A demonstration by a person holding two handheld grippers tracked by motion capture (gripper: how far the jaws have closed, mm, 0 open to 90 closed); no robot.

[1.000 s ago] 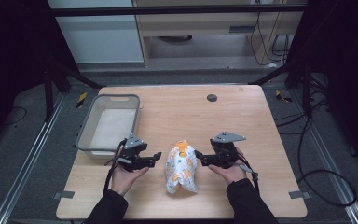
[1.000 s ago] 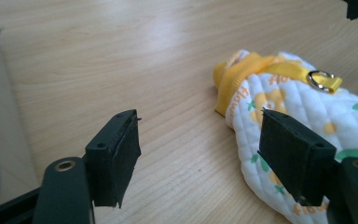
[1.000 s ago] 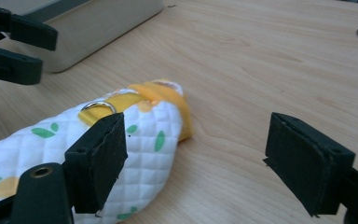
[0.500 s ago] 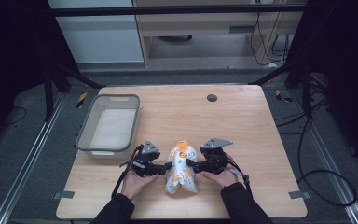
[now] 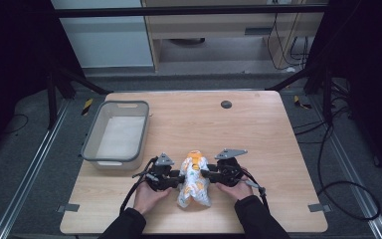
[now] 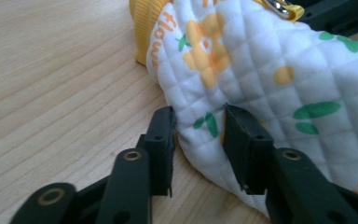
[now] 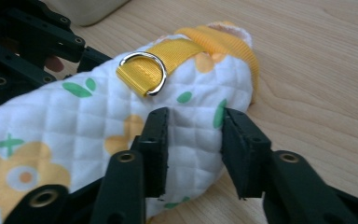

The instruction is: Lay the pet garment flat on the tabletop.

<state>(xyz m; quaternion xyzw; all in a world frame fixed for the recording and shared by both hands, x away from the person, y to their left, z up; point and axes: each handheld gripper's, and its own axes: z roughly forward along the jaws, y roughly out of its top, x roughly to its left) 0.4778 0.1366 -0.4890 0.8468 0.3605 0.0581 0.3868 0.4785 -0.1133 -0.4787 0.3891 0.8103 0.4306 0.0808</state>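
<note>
A rolled white quilted cloth (image 5: 194, 181) with orange flowers and yellow trim lies on the wooden table (image 5: 258, 134) near its front edge. My left gripper (image 5: 178, 180) is at the cloth's left side. Its jaws have just been closing and now pinch a fold of the cloth (image 6: 261, 70) between the pads, as the left gripper (image 6: 199, 122) view shows. My right gripper (image 5: 206, 174) is at the right side. Its jaws have also just closed on the cloth (image 7: 74, 121), just below a yellow strap with a metal D-ring (image 7: 144, 70), as the right gripper (image 7: 193, 126) view shows.
A grey plastic bin (image 5: 92, 139) lined with white stands at the table's left. A small black round cap (image 5: 226, 104) sits near the far edge. Dark frame legs and cables surround the table.
Both hands came inward and down onto the cloth from either side. Their jaws went from wide apart to pinching its fabric.
</note>
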